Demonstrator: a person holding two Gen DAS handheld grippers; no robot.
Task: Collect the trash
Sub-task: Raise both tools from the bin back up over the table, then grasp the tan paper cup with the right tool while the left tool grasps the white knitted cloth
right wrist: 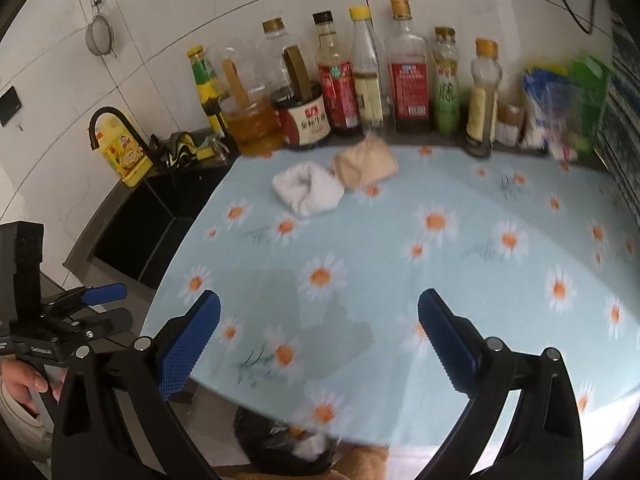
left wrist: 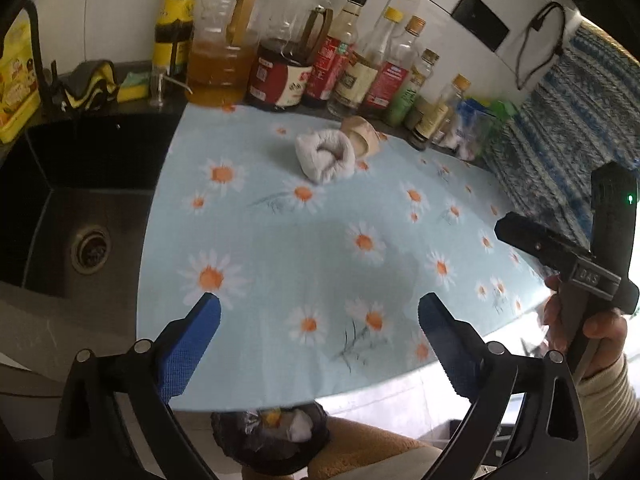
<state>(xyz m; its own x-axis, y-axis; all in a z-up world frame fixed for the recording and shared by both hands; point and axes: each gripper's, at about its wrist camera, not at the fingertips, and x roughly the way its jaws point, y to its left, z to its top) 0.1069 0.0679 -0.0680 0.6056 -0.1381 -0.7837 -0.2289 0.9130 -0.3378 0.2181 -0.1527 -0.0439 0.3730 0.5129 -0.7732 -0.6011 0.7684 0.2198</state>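
On the far part of the tabletop, which is covered by a pale blue cloth printed with white-and-orange daisies (left wrist: pixel 304 240), lie the two pieces of trash: a crumpled white paper wad (left wrist: pixel 326 155) and, touching it on its far right side, a crumpled tan paper cup (left wrist: pixel 362 135). Both sit just in front of a row of tall glass and plastic sauce and oil bottles (right wrist: pixel 368 76) standing against the white tiled wall. The left gripper (left wrist: pixel 319 320) hovers over the near edge of the cloth with its blue-padded jaws spread wide and nothing between them; the right gripper (right wrist: pixel 319 320) is likewise over the near edge, jaws released and bare. Both are well apart from the trash. Below the near edge of the tabletop stands a bin lined with a black plastic bag (left wrist: pixel 276 436), with pale scraps visible inside. To the left of the cloth is a black sink (left wrist: pixel 80 216) with a round metal drain, and a yellow sponge (left wrist: pixel 131 87) rests behind it.
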